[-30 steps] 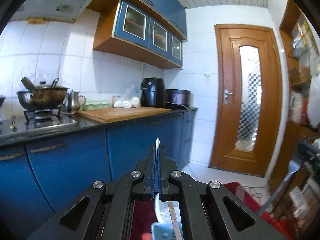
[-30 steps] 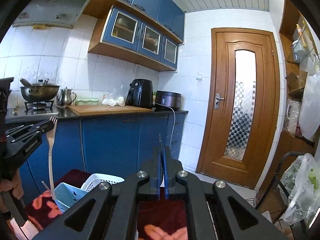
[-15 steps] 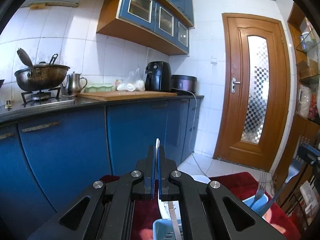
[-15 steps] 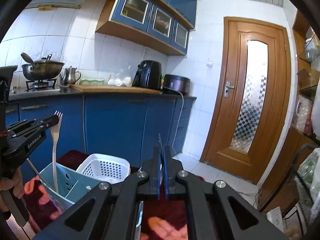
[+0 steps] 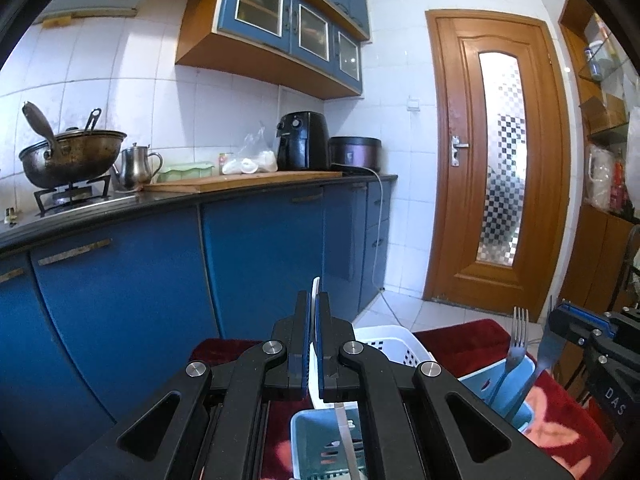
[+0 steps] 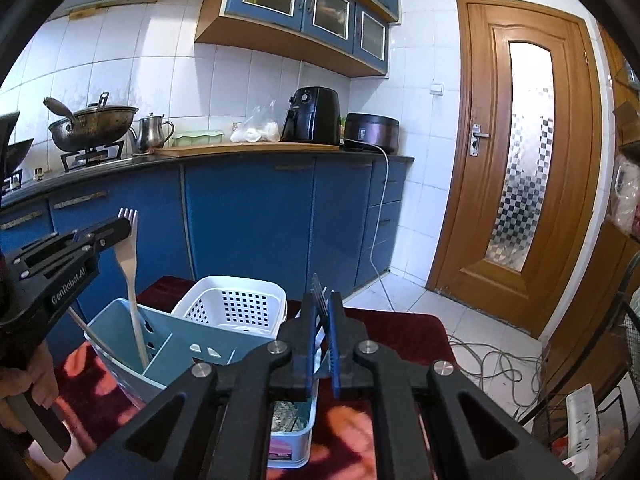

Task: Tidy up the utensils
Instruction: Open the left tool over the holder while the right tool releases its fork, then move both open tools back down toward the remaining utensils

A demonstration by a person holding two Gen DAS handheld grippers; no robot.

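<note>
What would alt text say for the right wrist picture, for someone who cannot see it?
The right gripper is shut on a metal fork, tines up, above a light blue utensil caddy. At left, the left gripper holds a white fork upright in that caddy, a white basket behind.

Pale blue caddy [image 6: 120, 332] — white perforated basket [image 6: 236, 304] — dark red cloth [image 6: 400, 328]

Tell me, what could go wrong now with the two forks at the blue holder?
The left gripper pinches the pale fork just under its tines; released tilted, it may lever the blue holder over.
The metal fork in the right gripper hides its lower end; it could catch a divider or the white basket.
</note>
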